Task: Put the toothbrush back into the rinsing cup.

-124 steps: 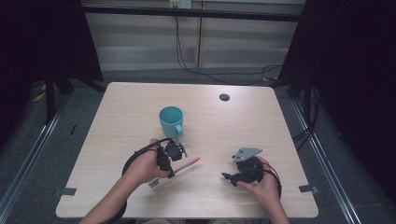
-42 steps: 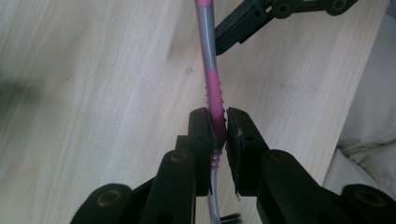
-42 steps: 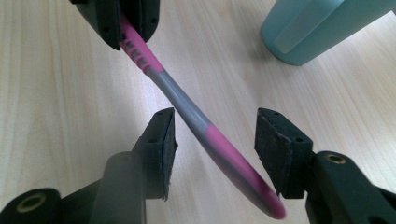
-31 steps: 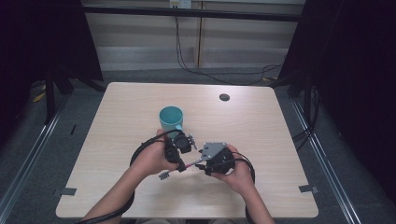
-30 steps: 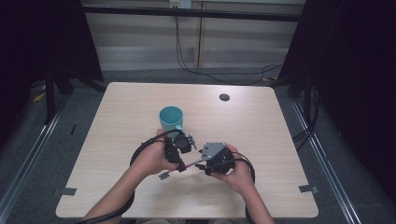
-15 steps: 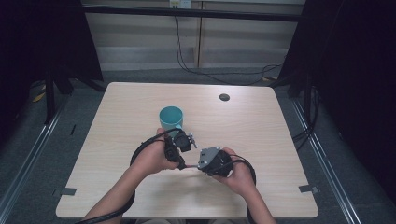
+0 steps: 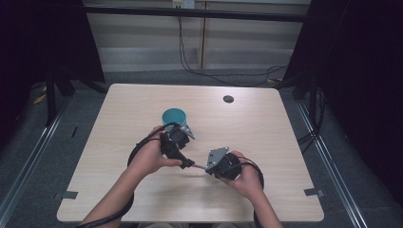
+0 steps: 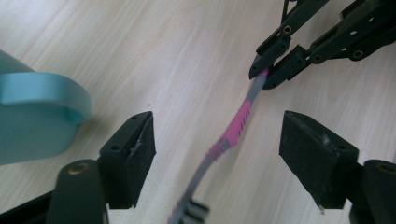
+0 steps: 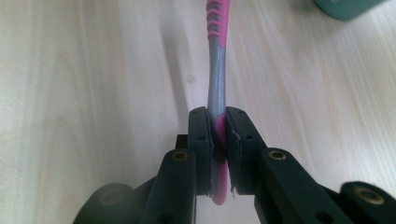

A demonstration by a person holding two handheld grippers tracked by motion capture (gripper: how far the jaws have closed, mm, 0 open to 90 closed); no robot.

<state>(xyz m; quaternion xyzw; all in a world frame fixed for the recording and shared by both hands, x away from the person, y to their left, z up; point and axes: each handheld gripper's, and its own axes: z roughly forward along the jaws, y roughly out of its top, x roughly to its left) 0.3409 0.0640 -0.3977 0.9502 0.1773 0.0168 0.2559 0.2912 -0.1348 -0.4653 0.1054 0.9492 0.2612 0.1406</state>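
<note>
- Fingers (image 9: pixel 201 140) of the right gripper (image 9: pixel 218 149) are clamped tight on the end of a pink and grey toothbrush (image 9: pixel 216 70).
- Left gripper (image 8: pixel 217 154) has its fingers (image 8: pixel 133 149) wide apart, with the toothbrush running between them, not touching either.
- Toothbrush sits just above the counter (image 7: pixel 266 123), between both hands.
- Teal cup (image 7: pixel 174 116) is right behind the left gripper.
- Small dark disc (image 7: pixel 228 99) lies well off, toward the far edge.

The desk (image 7: pixel 266 142) is seen whole from above at its near side, looking forward and down. Each close view is taken along one hand-held gripper, low over the wood. A pink-and-grey toothbrush (image 8: pixel 233 128) is shared by both close views, as is a teal cup (image 8: pixel 32 116).
</note>
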